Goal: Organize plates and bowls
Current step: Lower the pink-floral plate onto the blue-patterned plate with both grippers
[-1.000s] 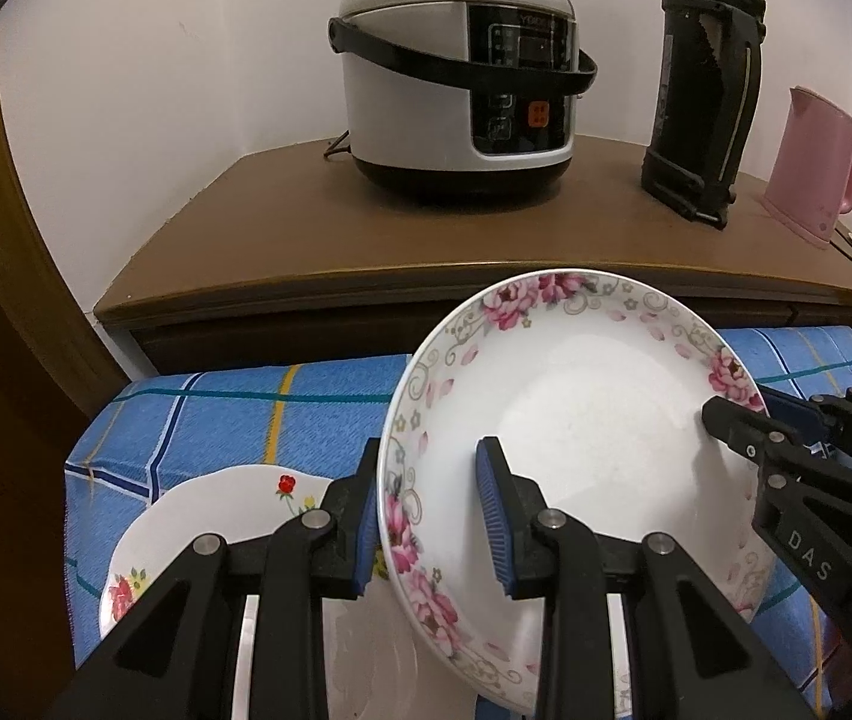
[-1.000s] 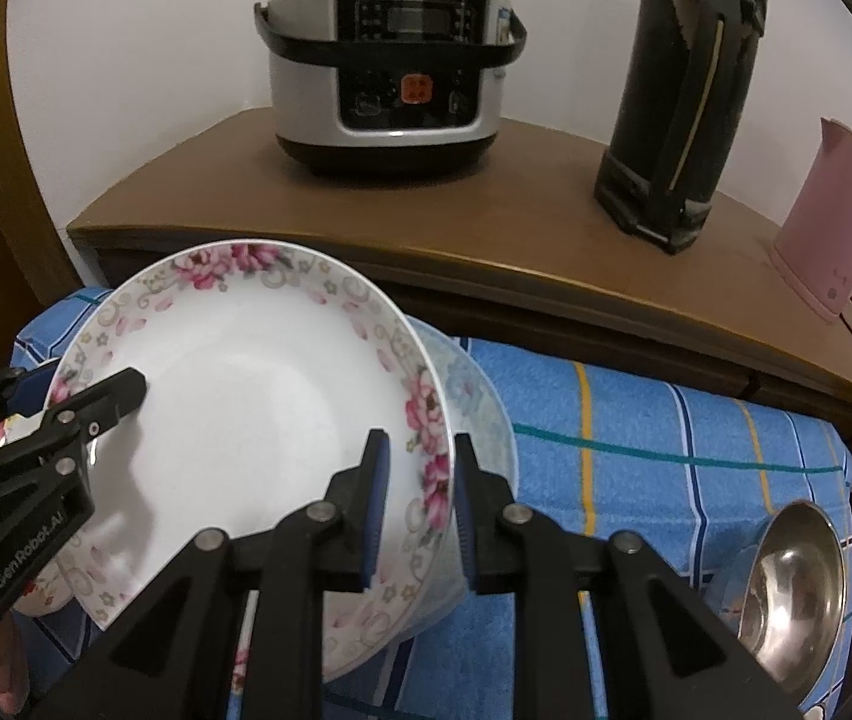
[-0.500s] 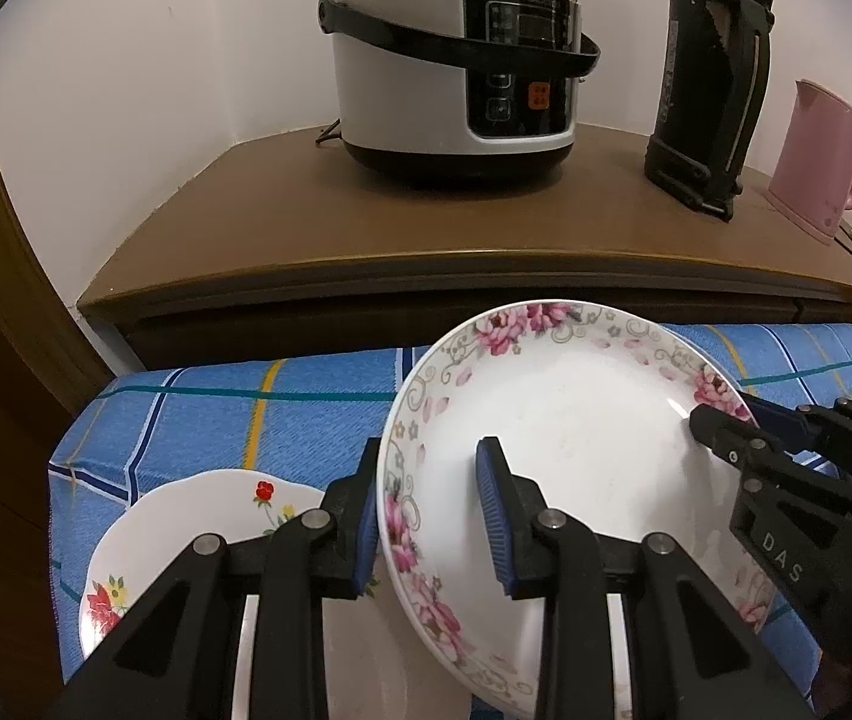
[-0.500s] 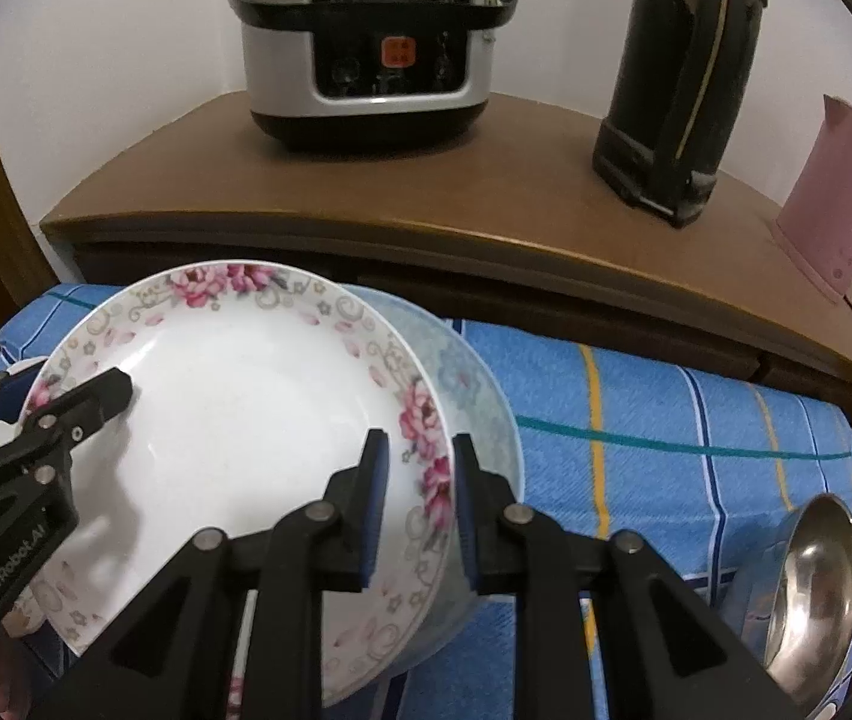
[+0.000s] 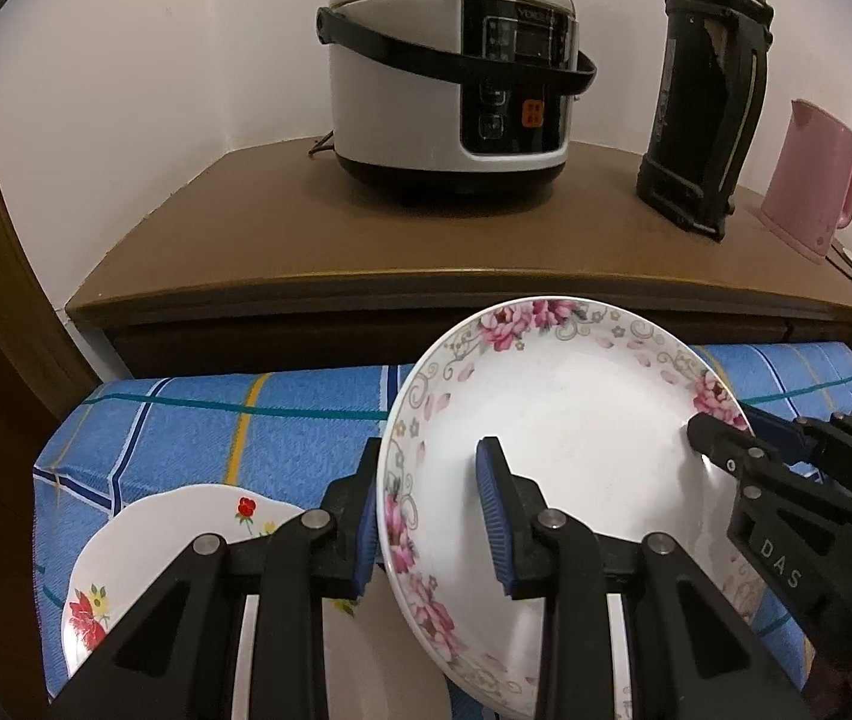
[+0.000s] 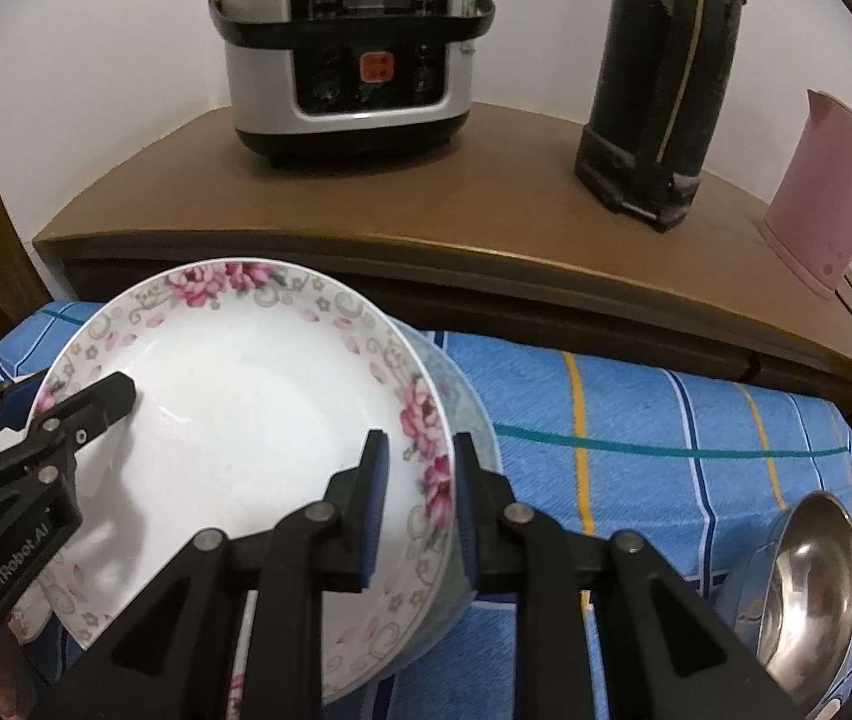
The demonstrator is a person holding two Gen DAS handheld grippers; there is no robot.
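Note:
A white plate with a pink flower rim [image 5: 570, 420] is held tilted above the blue checked cloth; it also shows in the right wrist view [image 6: 246, 420]. My left gripper [image 5: 432, 516] straddles its left rim with the jaws apart, wider than the rim. My right gripper [image 6: 417, 510] is shut on its right rim; a paler plate [image 6: 468, 420] lies close behind it, seemingly pinched too. A white plate with red flowers [image 5: 144, 546] lies on the cloth below my left gripper. A steel bowl [image 6: 810, 588] stands at the right.
Behind the cloth-covered table [image 5: 216, 420] stands a brown cabinet [image 5: 426, 252] with a rice cooker [image 5: 456, 72], a black flask [image 5: 708, 84] and a pink kettle [image 5: 810, 180]. A white wall is behind.
Both grippers and the flower-rim plate have drawn back slightly and lowered; the cabinet sits higher in view. The grips look unchanged.

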